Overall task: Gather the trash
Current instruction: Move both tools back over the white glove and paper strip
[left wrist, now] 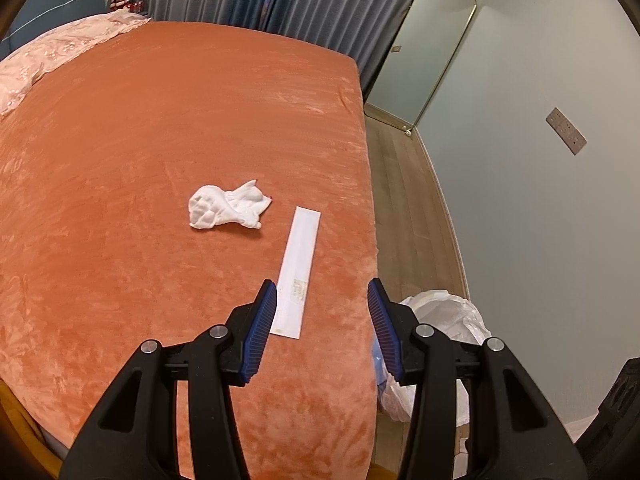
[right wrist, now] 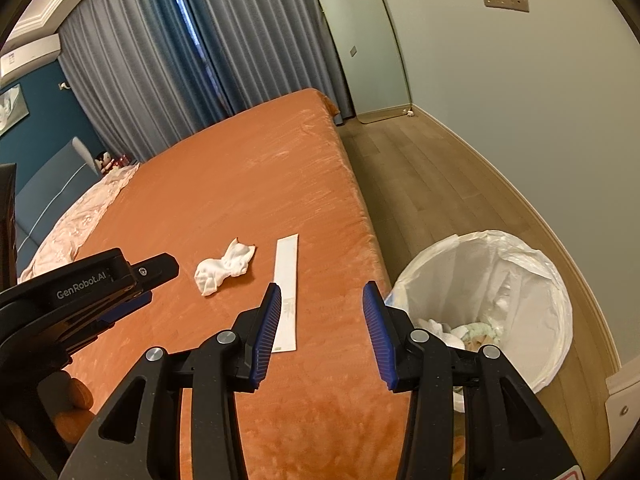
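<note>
Claws: our left gripper (left wrist: 322, 286) and right gripper (right wrist: 321, 290) both gape, empty
Trash: crumpled white tissue (left wrist: 228, 207) and long white paper strip (left wrist: 298, 270), mid-frame on the orange plush bedspread (left wrist: 160, 120)
Approach: we pinch the strip's near end, avoiding the plush
Bin: white-lined round wastebasket (right wrist: 520, 280), lower right

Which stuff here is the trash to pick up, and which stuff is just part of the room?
For the job:
crumpled tissue
long paper strip
trash bin with the white bag
left gripper and right gripper, both open and empty

Just there:
orange bed cover
pink quilt
curtains
mirror
</note>
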`<state>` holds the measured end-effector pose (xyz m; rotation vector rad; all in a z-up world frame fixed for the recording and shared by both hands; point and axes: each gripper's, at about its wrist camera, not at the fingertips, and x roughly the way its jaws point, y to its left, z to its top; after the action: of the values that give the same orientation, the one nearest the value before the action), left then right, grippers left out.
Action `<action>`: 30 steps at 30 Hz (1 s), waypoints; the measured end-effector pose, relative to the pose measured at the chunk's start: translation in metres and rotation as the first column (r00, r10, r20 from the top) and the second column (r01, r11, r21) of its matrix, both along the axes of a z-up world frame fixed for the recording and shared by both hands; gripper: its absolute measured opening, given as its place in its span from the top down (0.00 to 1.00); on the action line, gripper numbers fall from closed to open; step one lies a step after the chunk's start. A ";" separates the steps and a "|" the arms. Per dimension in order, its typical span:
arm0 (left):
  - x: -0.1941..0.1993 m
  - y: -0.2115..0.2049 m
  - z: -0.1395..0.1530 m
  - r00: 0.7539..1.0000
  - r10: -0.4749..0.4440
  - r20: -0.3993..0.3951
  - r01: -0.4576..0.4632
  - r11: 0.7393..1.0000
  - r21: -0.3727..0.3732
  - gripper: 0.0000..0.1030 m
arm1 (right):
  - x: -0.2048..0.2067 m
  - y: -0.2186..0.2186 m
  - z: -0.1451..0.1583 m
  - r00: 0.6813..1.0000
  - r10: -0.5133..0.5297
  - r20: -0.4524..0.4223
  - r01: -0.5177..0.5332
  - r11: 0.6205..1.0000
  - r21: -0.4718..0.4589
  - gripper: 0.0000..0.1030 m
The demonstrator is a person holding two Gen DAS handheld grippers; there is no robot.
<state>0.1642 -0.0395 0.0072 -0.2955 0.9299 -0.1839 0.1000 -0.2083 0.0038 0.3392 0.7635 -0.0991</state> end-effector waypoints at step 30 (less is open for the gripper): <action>0.096 0.134 -0.096 0.973 0.180 -0.142 -0.168 0.982 0.088 0.21 | 0.109 0.097 -0.115 0.963 0.128 -0.237 -0.125 0.992 0.029 0.50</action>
<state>0.2600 0.0948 -0.0887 -0.3226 1.0512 0.0355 0.2085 -0.1113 -0.1107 0.2932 1.0223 -0.0139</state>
